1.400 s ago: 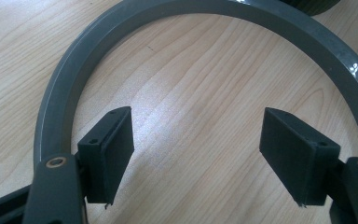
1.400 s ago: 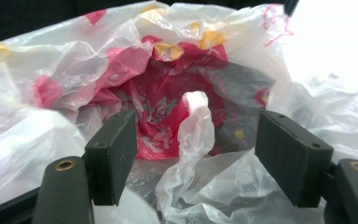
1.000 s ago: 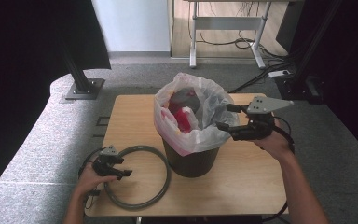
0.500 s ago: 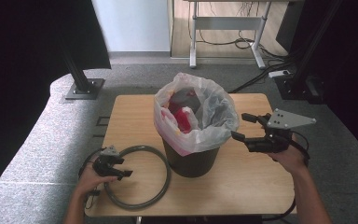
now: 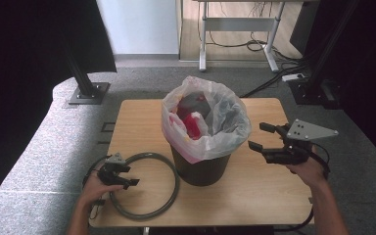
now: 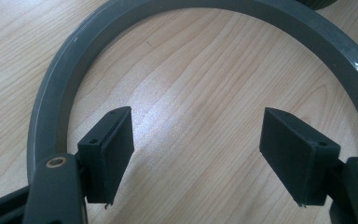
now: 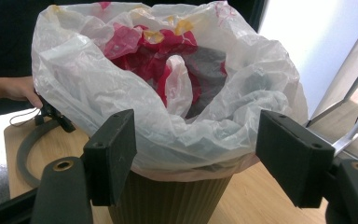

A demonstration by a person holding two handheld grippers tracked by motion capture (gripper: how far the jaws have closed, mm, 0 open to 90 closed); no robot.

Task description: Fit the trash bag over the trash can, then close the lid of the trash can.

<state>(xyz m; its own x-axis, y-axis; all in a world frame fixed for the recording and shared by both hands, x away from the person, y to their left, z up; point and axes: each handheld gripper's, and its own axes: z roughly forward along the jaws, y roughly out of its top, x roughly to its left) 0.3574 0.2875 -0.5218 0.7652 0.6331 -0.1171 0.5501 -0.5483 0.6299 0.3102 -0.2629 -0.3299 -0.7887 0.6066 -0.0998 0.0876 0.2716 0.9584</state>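
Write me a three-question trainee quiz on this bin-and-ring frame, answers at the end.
1. True or false: the grey ring sits clamped over the bin's rim.
2. Which tongs face the plastic bag: A left, B right?
3. What lies directly between the left tongs' jaws?

Key: 1 false, the ring lies flat on the table beside the bin. 2 B, the right tongs, open and clear of the bag. 3 Bare wood inside the ring; the jaws are open.

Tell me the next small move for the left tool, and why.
Probably close the left tool on the grey ring after shifting onto its band: the jaws stand open over bare table inside the ring, and the bag already drapes over the bin rim, ready for clamping.
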